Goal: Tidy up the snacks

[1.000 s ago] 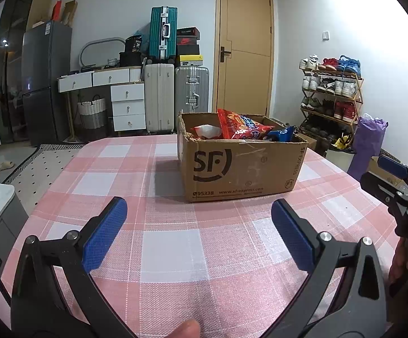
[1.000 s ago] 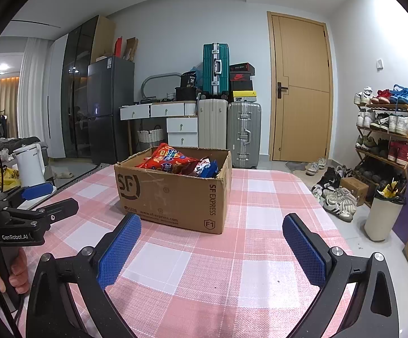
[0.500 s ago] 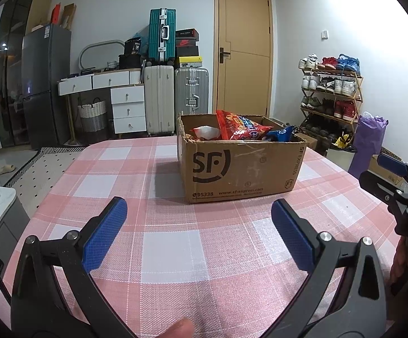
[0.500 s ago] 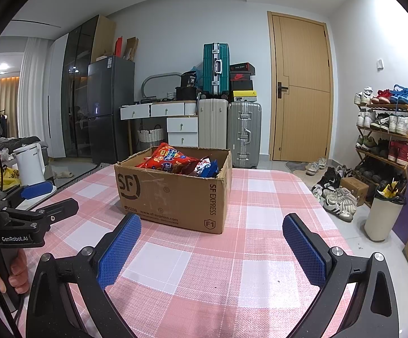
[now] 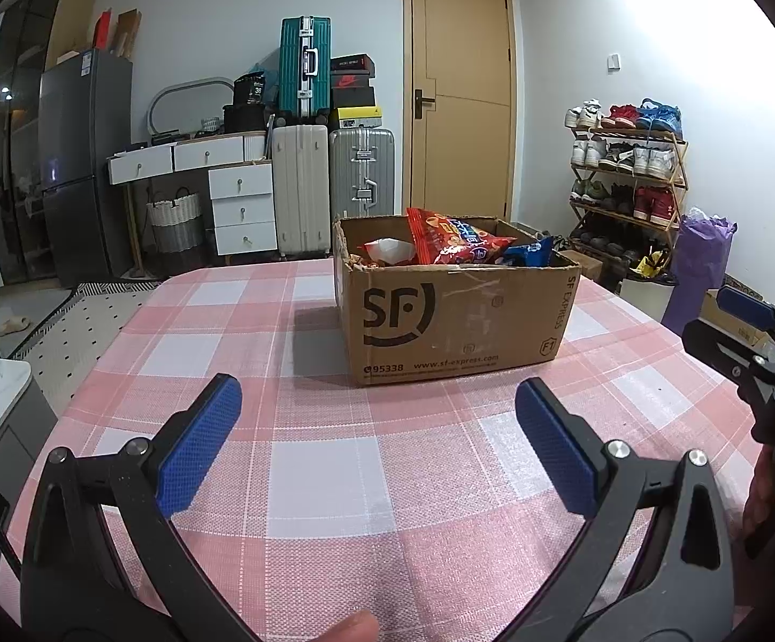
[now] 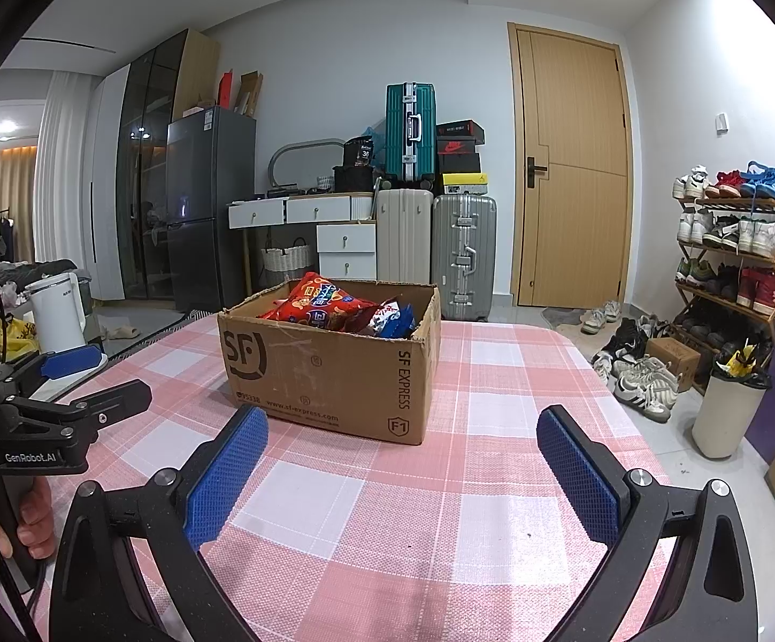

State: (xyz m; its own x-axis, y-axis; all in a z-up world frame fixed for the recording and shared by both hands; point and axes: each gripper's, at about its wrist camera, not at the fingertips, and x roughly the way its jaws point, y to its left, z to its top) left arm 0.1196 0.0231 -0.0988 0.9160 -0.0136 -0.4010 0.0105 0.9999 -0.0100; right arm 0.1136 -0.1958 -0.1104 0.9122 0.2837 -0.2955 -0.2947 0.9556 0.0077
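Note:
A brown cardboard box printed "SF" stands on the pink-and-white checked table. Inside it lie snack bags: a red bag, a blue bag and a white-and-red one. My left gripper hovers open over the table, in front of the box, nothing between its blue pads. My right gripper is open too, empty, facing the box's right corner. Each gripper shows at the edge of the other's view.
Beyond the table stand suitcases, a white drawer unit, a fridge, a wooden door and a shoe rack. A white bin and shoes sit on the floor at the right. A white kettle stands left.

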